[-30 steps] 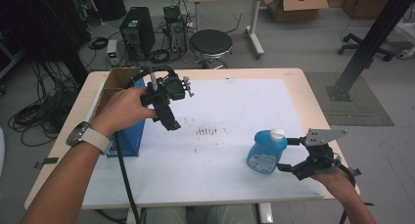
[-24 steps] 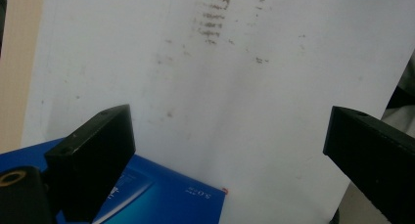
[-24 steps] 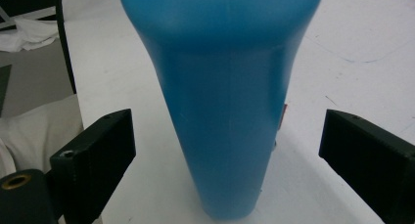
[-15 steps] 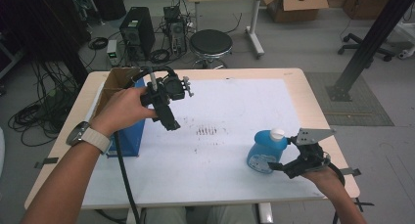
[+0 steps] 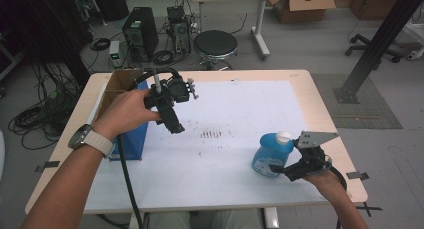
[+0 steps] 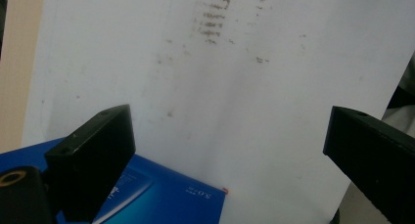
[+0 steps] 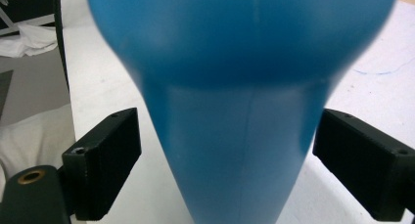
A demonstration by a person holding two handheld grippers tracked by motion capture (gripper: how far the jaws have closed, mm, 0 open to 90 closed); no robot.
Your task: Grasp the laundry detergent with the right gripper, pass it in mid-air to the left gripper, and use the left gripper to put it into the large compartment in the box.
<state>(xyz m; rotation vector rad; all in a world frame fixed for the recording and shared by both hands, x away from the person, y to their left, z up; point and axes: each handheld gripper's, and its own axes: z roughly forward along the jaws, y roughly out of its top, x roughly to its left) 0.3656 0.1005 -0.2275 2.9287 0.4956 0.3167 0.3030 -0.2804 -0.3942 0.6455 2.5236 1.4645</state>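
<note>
A blue bottle (image 5: pixel 270 156) with a white cap stands on the white sheet (image 5: pixel 225 189) at the table's right front. My right gripper (image 5: pixel 278 170) reaches it from the right. In the right gripper view the bottle (image 7: pixel 235 111) fills the space between the two jaws of that gripper (image 7: pixel 227 165). The jaws have just been closing and lie close to its sides, without a clear press. My left gripper (image 5: pixel 175 125) hangs above the sheet's left part, tilted down. Its jaws stand wide open and empty (image 6: pixel 227 155).
A blue box (image 5: pixel 131 139) (image 6: pixel 161 194) stands at the sheet's left edge under my left hand, with an open cardboard box (image 5: pixel 117 81) behind it. Dark smudges (image 5: pixel 212 134) mark the middle of the sheet. A stool (image 5: pixel 215 44) and computers stand beyond the table.
My right gripper has slid left, so its jaws now lie on either side of the blue bottle. The left hand and its gripper have kept still.
</note>
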